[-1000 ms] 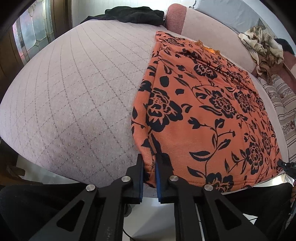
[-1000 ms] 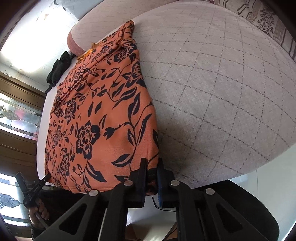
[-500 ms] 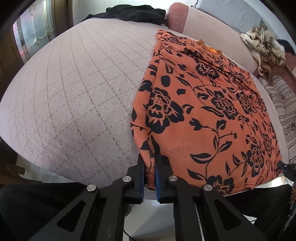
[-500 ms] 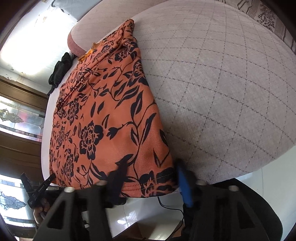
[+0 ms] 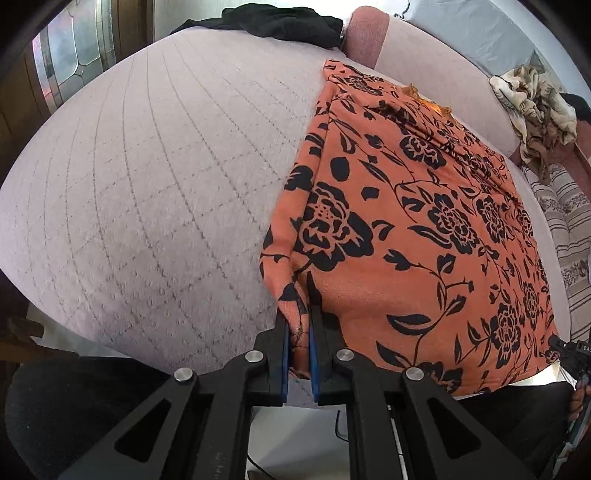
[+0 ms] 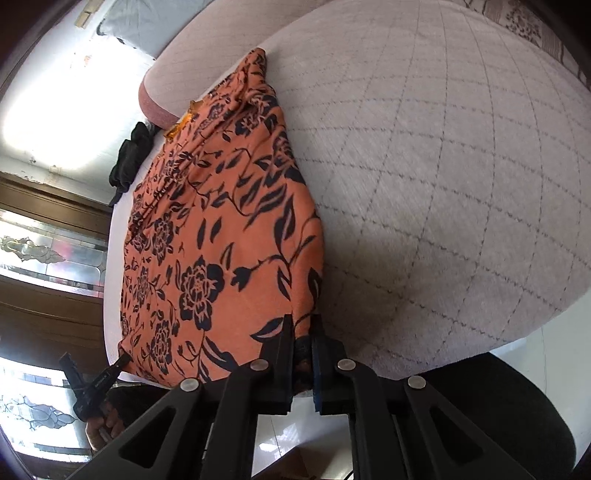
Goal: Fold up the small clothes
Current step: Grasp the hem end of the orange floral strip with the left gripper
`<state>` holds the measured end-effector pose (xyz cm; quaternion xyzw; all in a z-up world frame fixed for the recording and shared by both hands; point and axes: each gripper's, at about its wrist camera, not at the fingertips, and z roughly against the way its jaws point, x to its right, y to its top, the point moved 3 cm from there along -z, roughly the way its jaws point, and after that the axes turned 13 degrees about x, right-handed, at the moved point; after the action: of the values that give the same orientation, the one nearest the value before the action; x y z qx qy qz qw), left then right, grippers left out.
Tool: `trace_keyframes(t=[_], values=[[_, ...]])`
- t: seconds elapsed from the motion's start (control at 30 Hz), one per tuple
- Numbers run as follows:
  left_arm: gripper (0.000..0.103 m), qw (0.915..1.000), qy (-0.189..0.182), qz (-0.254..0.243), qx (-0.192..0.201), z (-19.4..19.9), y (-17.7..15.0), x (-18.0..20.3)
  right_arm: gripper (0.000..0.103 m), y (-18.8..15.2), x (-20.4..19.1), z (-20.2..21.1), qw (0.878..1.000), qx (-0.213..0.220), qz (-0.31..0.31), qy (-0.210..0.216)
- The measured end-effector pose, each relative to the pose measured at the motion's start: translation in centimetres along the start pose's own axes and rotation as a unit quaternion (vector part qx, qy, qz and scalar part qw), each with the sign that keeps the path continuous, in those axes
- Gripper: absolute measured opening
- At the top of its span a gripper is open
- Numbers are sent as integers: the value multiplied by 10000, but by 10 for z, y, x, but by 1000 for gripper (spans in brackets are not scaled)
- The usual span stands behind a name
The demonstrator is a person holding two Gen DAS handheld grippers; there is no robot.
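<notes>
Garment (image 5: 413,236) hem corners hidden inside both claws; striped pillow (image 5: 570,236) cut by edge

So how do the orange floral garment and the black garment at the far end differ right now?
The orange floral garment lies spread flat; the black garment sits bunched up. The orange one is patterned and pinched at its near corners by the left hand-held gripper and right hand-held gripper; the black one is plain and untouched. Both rest on the quilted bed.

Right gripper (image 6: 303,332) pinching the near right corner of an orange cloth with black flowers (image 6: 221,236), cloth flat on a pale quilted bed (image 6: 443,166), left gripper (image 6: 123,360) at the cloth's near left corner, black clothes (image 6: 129,162) by the far edge
</notes>
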<state>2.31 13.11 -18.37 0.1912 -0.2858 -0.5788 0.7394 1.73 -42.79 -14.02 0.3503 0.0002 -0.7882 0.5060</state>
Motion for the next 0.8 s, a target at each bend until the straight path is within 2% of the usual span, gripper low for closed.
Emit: trace_keyframes(t=[0.13,0.17,0.2,0.23,0.27,0.3,0.37,0.4,0.43,0.5,0.67,0.8], values=[[10,10000,-32,43,-2,-1,1,-1,14,1,6,-4,9999,-15,-154,68],[11,10000,-34,66,6,-1,1,-1,22,1,7,-4,9998,-22,-162,63],[11,10000,-34,79,10,-2,1,-2,40,2,8,-5,9998,-21,-174,61],[11,9999,-40,98,11,-1,1,-2,50,2,7,-5,9997,-6,-189,130],[11,9999,-58,116,15,-1,0,-2,65,3,4,-5,9996,21,-172,210],[11,9999,-59,125,19,0,0,-3,66,3,2,-4,9998,27,-81,167],[11,9999,-40,96,24,-1,1,-1,65,2,-2,-6,9999,-12,88,64],[11,10000,-27,50,29,-1,1,0,53,2,-2,-7,9999,-35,106,13],[11,10000,-11,-23,24,-1,1,1,48,2,0,-8,9999,-54,104,-64],[9,9999,-86,-12,67,1,3,3,8,2,6,-8,9999,-99,-66,-34],[9,9985,-243,61,484,27,21,4,7,8,-3,9,9996,104,-63,254],[9,9999,-84,-16,86,5,14,1,7,10,-5,4,9996,30,-34,271]])
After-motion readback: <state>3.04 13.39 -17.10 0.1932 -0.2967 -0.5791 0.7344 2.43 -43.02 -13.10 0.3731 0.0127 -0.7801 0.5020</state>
